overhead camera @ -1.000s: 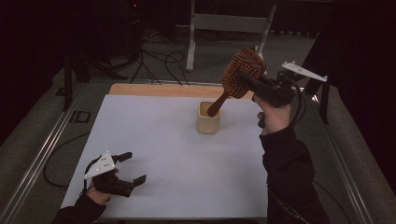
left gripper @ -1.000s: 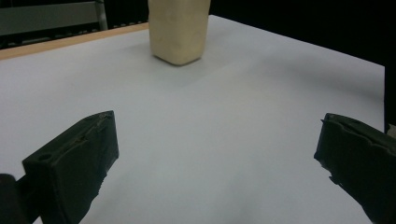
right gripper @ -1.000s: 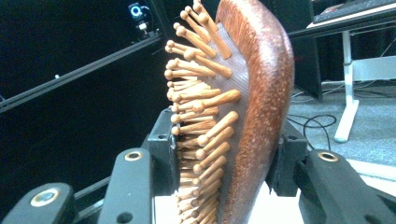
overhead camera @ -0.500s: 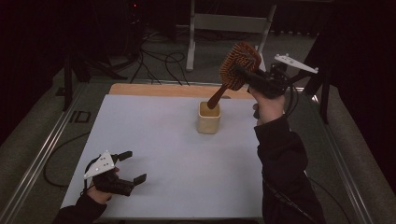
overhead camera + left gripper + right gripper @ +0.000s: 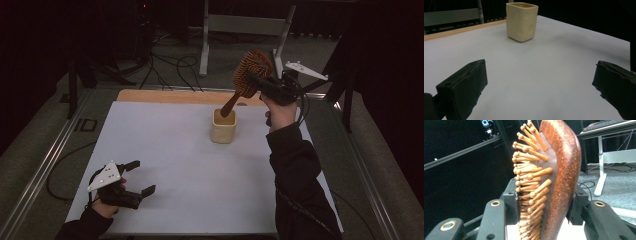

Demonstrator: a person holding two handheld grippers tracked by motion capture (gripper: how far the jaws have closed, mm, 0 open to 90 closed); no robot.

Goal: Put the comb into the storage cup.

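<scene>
Shifted since the earlier frame: right gripper (image 5: 261,83) and wooden hairbrush (image 5: 251,73) a little toward frame left and lower, handle tip now at the mouth of the cream cup (image 5: 223,126). Left gripper (image 5: 135,176) unmoved at lower left of the high view.

Right gripper clamped on the brush head, one pad against the bristle pegs, the other on the smooth back, seen close in the right gripper view (image 5: 549,195). Brush tilted, head up toward upper right of the frame, handle slanting down-left to the cup, which stands upright at centre of the white tabletop (image 5: 165,150). Hard to tell from above whether the handle tip already sits inside the rim or just over it.

Left gripper resting low on the tabletop, spread wide, holding nothing, well apart from the cup (image 5: 522,21).

To seat the brush well: lower along the handle's own line, keep the tip off the near wall to avoid tipping the cup, release only once the handle bears on the cup.
</scene>
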